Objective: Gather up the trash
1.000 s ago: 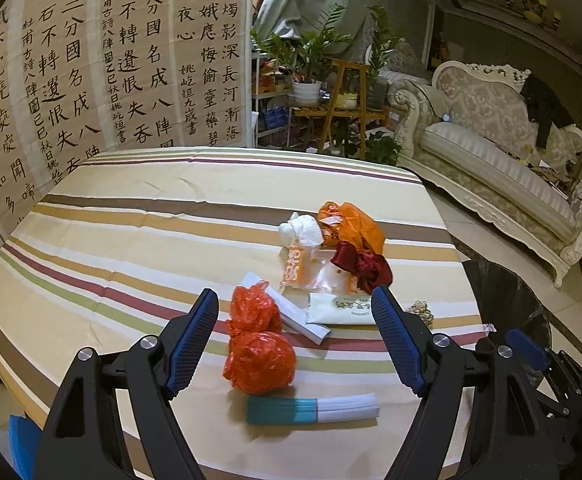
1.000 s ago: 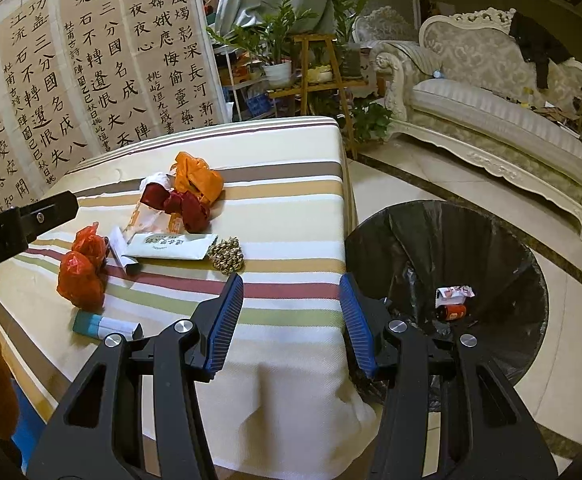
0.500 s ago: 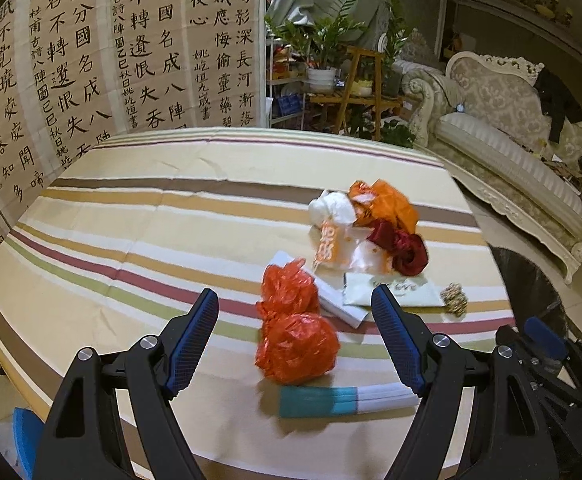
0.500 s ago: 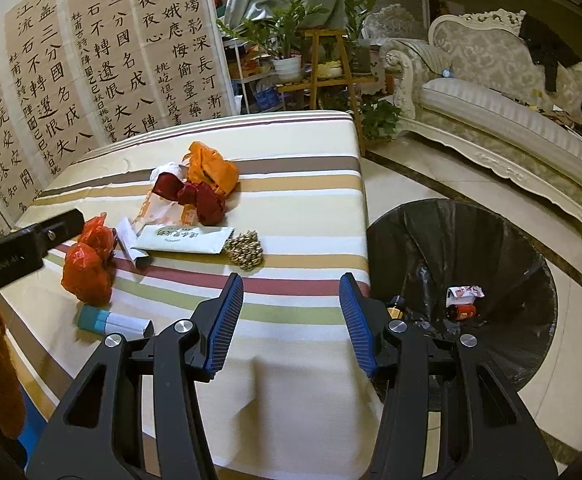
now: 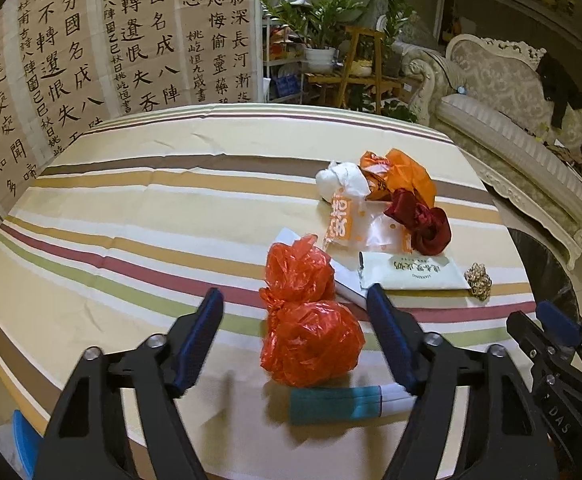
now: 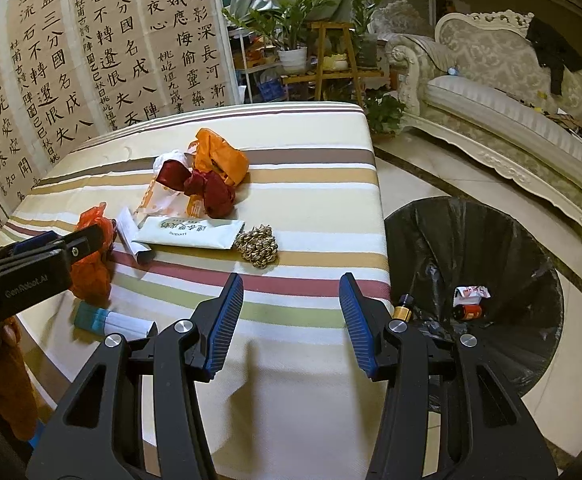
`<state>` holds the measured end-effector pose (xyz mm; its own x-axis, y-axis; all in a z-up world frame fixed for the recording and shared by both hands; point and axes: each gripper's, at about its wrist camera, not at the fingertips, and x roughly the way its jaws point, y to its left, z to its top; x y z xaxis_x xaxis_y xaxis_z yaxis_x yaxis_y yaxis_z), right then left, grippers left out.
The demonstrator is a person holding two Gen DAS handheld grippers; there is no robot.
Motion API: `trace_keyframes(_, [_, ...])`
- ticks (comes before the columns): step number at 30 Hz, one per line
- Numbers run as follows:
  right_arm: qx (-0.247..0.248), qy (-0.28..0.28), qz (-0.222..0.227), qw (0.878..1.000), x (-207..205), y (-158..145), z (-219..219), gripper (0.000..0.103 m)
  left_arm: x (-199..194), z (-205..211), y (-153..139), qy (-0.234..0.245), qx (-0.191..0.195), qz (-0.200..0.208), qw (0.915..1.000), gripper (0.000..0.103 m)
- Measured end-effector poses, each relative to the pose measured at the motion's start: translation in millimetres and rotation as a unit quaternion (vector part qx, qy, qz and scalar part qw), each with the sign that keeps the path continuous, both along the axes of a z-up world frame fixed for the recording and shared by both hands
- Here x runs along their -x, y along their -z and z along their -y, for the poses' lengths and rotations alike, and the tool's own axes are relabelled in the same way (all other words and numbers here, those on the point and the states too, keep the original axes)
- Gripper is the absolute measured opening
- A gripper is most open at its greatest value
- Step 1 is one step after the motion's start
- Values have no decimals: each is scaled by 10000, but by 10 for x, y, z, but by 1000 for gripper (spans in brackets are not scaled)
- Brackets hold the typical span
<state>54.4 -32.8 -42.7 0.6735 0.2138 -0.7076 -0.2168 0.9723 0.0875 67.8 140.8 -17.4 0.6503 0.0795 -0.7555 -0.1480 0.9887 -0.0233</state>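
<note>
Left wrist view: a crumpled red-orange plastic bag (image 5: pixel 311 344) lies near the front edge of the striped tabletop (image 5: pixel 131 216), between the blue-padded fingers of the left gripper (image 5: pixel 295 334), whose jaws are closing but not touching it. Just in front of the bag lies a teal-and-white paper tube (image 5: pixel 343 402), and behind it a white flat box (image 5: pixel 343 280), a pale green printed sachet (image 5: pixel 415 274), a small gold crumpled foil ball (image 5: pixel 478 275), a dark red fabric bow (image 5: pixel 421 226), an orange plastic bag (image 5: pixel 403 172) and a white crumpled bag (image 5: pixel 341 178). In the right wrist view the right gripper (image 6: pixel 291 320) hovers open and empty over the tabletop's near corner, beside a black-lined trash bin (image 6: pixel 443 240) on the floor, with a small red-and-white wrapper (image 6: pixel 469 300) inside.
</note>
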Motion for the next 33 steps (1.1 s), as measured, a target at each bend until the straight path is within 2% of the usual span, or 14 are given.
trace_keyframes(6, [15, 2, -14, 10000, -9, 8, -3, 49, -5, 38, 40, 119, -15, -68, 9999, 51])
trace_keyframes(7, [15, 0, -13, 10000, -9, 8, -3, 49, -3, 39, 45, 133, -9, -76, 9999, 46])
trace_keyframes(10, [12, 3, -16, 10000, -9, 8, -3, 49, 9, 62, 48, 162, -52, -71, 9998, 43])
trace_keyframes(23, [37, -82, -4, 10000, 10, -6, -42, 49, 172, 6, -169, 189, -129, 290, 9993, 41])
trace_keyframes(33, [104, -395, 14, 9992, 98, -32, -313, 49, 308, -317, -94, -132, -165, 189, 9996, 41])
